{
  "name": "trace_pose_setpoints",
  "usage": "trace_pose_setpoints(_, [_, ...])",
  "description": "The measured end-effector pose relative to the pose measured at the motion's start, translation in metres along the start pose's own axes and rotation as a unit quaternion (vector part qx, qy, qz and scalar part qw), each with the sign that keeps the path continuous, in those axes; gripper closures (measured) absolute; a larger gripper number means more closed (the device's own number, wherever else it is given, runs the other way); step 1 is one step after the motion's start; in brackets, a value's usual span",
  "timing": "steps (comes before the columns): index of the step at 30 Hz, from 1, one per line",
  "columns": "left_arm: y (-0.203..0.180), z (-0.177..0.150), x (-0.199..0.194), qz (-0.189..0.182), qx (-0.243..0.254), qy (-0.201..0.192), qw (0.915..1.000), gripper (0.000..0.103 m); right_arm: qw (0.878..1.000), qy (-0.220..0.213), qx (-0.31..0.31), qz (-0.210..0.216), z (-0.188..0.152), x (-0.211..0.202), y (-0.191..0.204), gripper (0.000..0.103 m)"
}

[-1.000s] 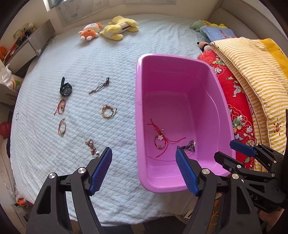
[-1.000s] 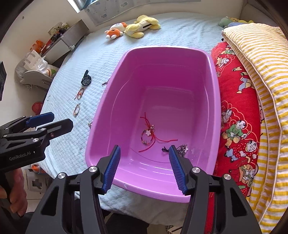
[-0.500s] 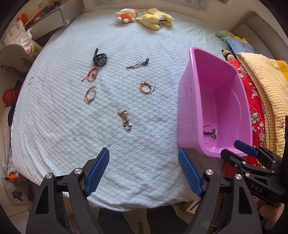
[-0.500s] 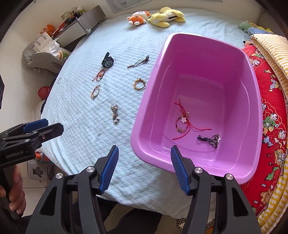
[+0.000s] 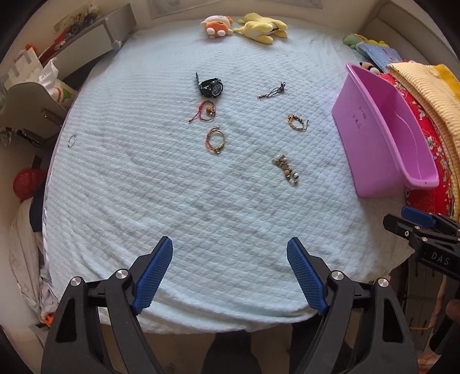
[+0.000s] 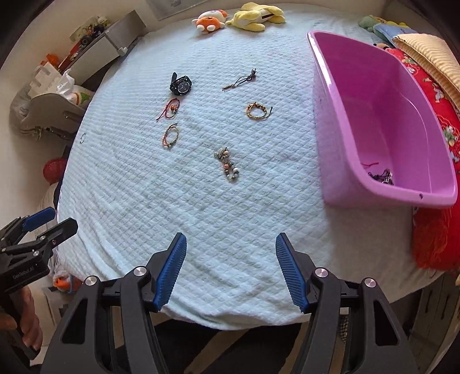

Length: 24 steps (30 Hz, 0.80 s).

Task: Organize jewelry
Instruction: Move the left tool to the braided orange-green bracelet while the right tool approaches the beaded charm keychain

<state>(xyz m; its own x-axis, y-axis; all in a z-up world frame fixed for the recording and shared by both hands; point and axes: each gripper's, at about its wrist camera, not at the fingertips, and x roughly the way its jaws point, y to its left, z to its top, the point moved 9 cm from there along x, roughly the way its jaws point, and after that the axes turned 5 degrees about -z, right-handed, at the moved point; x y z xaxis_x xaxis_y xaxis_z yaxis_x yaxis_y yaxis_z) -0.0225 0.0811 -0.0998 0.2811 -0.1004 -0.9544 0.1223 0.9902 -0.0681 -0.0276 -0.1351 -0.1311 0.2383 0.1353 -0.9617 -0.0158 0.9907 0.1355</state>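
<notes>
Several pieces of jewelry lie on the pale blue bedspread: a black watch (image 5: 211, 87), a red cord bracelet (image 5: 204, 111), a braided bracelet (image 5: 215, 140), a dark cord pendant (image 5: 272, 92), a gold bead bracelet (image 5: 297, 122) and a beaded charm (image 5: 286, 169). The pink tub (image 6: 339, 120) stands at the right, holding a dark piece (image 6: 381, 176) and a red cord. My left gripper (image 5: 230, 272) hovers over the bed's near edge, its jaws opening with nothing between them. My right gripper (image 6: 228, 269) is likewise opening and empty, short of the charm (image 6: 228, 166).
Plush toys (image 5: 244, 26) lie at the bed's far edge. Red and yellow striped bedding (image 5: 425, 115) is piled behind the tub. A grey shelf with clutter (image 6: 57, 83) stands left of the bed. A small ring (image 5: 71, 140) lies near the bed's left edge.
Both grippers have swept left, away from above the pink tub to over the bed's near edge. The tub now sits at the right of both views. Both jaws have widened.
</notes>
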Motion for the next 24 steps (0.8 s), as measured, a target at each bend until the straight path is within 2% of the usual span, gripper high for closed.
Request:
trace_pose_setpoints(4, [0.034,-0.010,0.002,0.001,0.013,0.006,0.9999,0.021,0.999,-0.016,0.035,-0.005,-0.006,0.000,0.029,0.041])
trace_pose_setpoints(9, [0.059,-0.007,0.010,-0.013,-0.004,0.005,0.9999,0.021,0.999,-0.028,0.036,-0.019,-0.010,-0.001,0.054,0.041])
trace_pose_setpoints(13, [0.066,0.006,0.017,-0.013,-0.016,-0.005,0.9998,0.021,0.999,-0.036,0.009,-0.025,-0.007,0.004,0.069,0.041])
trace_pose_setpoints(16, [0.067,0.018,0.022,-0.014,-0.019,-0.011,0.9997,0.018,0.999,-0.043,0.011,-0.017,0.000,0.011,0.075,0.041])
trace_pose_setpoints(19, [0.070,0.031,0.028,-0.002,-0.009,-0.016,0.9998,0.017,0.998,-0.053,0.015,-0.006,0.008,0.019,0.082,0.041])
trace_pose_setpoints(24, [0.073,0.057,0.047,0.003,0.014,-0.026,0.9995,0.017,0.997,-0.071,0.019,-0.017,0.026,0.039,0.086,0.039])
